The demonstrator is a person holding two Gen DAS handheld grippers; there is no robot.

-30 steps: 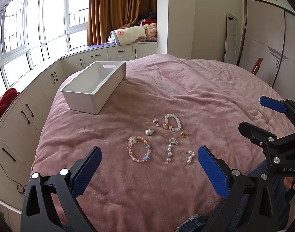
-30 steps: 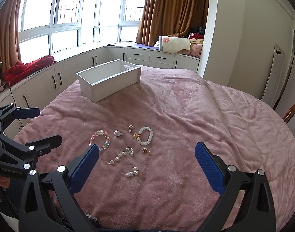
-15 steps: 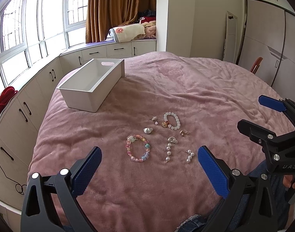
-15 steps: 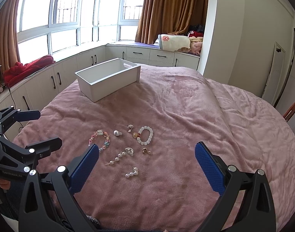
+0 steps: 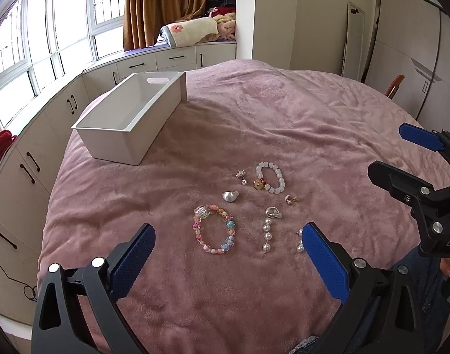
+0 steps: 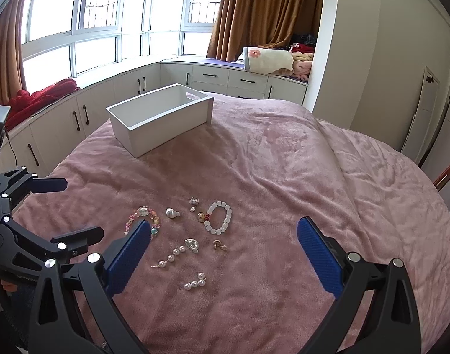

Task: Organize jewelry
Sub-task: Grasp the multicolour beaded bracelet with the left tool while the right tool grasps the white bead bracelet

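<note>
Several pieces of jewelry lie on the pink blanket (image 5: pixel 284 112): a pastel bead bracelet (image 5: pixel 214 228), a white bead bracelet (image 5: pixel 270 177), a long pearl earring (image 5: pixel 267 231), a short pearl earring (image 6: pixel 195 280), a silver shell piece (image 5: pixel 230 196) and small charms. A white empty box (image 5: pixel 130 119) stands beyond them at the left. My left gripper (image 5: pixel 226 258) is open above the near blanket, just short of the pastel bracelet. My right gripper (image 6: pixel 223 255) is open and empty over the pearl earrings.
The bed's left edge drops to white window cabinets (image 5: pixel 33 153). A red cloth (image 6: pixel 39 97) lies on the window seat. Folded blankets (image 6: pixel 272 59) sit by the curtain. A chair back (image 6: pixel 446 174) shows at far right.
Both grippers have moved slightly forward toward the jewelry, which now looks a little nearer. Both stay open. Nothing on the bed has moved.
</note>
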